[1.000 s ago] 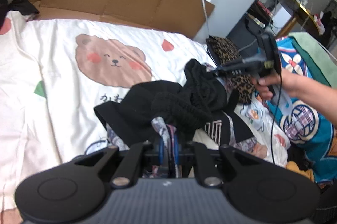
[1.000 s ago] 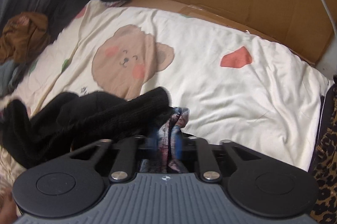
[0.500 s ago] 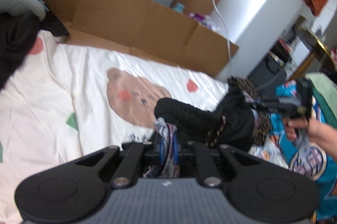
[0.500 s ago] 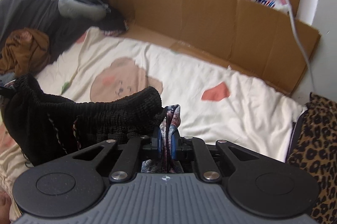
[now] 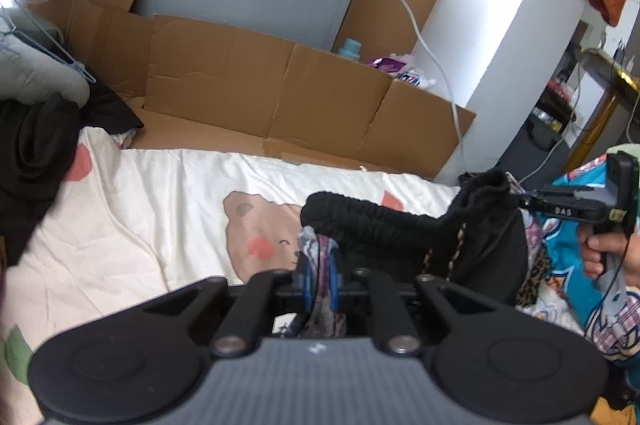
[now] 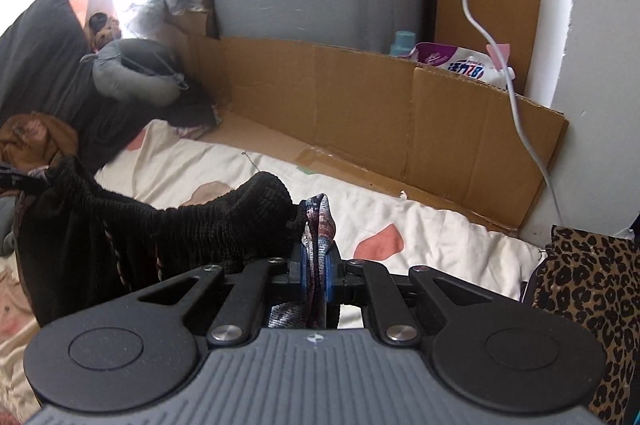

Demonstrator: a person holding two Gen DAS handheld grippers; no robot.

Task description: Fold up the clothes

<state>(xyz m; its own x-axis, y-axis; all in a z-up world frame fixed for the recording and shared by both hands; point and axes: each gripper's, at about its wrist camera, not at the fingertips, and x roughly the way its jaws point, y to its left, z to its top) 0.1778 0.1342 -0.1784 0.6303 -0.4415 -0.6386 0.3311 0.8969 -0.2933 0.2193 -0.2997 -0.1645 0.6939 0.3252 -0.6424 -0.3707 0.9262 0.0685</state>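
Since a second ago both grippers have risen, lifting the black ribbed-knit garment with a multicoloured printed lining (image 5: 384, 225) off the cream bedsheet printed with a brown bear face (image 5: 160, 225), where it had lain crumpled; it now hangs stretched above the sheet.

The left gripper (image 5: 318, 277) has its blue pads nipped almost together on a pinch of the printed lining at one end of the garment's ribbed band. The right gripper (image 6: 314, 273) is likewise narrowed to a sliver on the other end, lining fabric bunched between its pads. In the left wrist view the right gripper sits to the right of the bear face, gripped by a hand (image 5: 608, 257), its fingers aimed at the band's far corner. The body of the garment droops below the taut band, just above the sheet.

Each hold is only a thin pinch of slippery lining, so further pulling apart could drag a corner free and drop the garment in a heap. The hanging body may also be twisted, which would spoil the fold.

Both grippers point moderately downward, facing each other across the garment.
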